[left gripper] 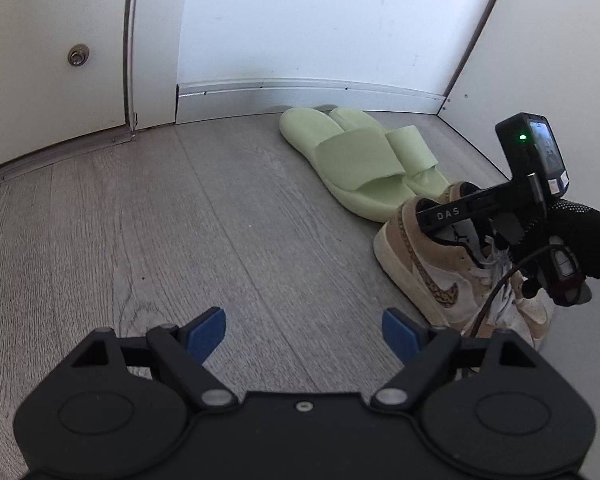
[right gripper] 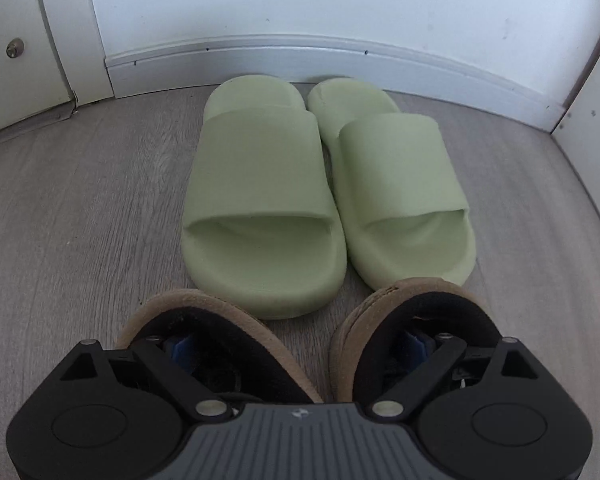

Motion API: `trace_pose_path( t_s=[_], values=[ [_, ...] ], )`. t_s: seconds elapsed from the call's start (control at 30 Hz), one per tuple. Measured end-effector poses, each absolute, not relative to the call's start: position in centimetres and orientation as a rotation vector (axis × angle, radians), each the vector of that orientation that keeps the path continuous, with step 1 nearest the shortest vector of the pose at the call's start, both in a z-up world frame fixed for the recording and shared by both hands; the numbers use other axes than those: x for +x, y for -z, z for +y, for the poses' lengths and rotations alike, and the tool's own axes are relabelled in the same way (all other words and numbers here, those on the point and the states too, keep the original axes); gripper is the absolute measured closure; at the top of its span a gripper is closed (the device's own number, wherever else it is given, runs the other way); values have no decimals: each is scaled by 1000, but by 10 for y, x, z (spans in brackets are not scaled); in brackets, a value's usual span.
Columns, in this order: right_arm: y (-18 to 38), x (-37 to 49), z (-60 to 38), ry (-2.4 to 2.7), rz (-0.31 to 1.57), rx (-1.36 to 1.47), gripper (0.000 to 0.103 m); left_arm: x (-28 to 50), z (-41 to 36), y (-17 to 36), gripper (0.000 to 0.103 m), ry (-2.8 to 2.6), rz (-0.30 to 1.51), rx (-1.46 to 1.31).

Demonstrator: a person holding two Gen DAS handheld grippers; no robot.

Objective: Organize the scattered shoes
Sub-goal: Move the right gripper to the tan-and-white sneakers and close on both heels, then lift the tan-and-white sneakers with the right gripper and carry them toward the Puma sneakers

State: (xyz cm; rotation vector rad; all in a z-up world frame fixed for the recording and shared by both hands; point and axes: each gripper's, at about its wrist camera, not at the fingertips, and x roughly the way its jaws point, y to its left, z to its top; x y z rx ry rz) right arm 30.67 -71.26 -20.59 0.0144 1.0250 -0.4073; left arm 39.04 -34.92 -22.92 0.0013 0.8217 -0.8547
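My left tongs [left gripper: 304, 330] are showing a black housing, silver pivot screws and blue pads [left gripper: 206, 330]. My right tongs [right gripper: 300, 350] are wearing a grey ribbed plate; their body [left gripper: 536, 184] is carrying white "DAS" lettering, a green light, a black cable. I'm wearing a black glove [left gripper: 580, 236].

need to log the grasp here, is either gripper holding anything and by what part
The left gripper is open over bare floor, holding nothing. The right gripper has one finger inside each tan sneaker collar, spanning their inner walls; whether it is clamping them cannot be told.
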Motion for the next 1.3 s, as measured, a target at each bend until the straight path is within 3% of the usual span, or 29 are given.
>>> trace_pose_path(
  t_s=[0.03,0.2,0.5,0.77,1.3],
  values=[
    [207,304,-712,405,1006,19,13,393,-347,231,17,848,833,-7],
    [206,279,-687,507,864,9,49,396,-336,237,17,815,864,-36],
    [183,217,-588,660,501,-171,50,376,-300,218,17,784,775,-57],
    [166,178,-462,682,284,-203,50,341,-211,206,17,660,669,-136],
    [180,220,-174,178,294,-119,56,271,85,185,17,169,514,-303]
  ],
)
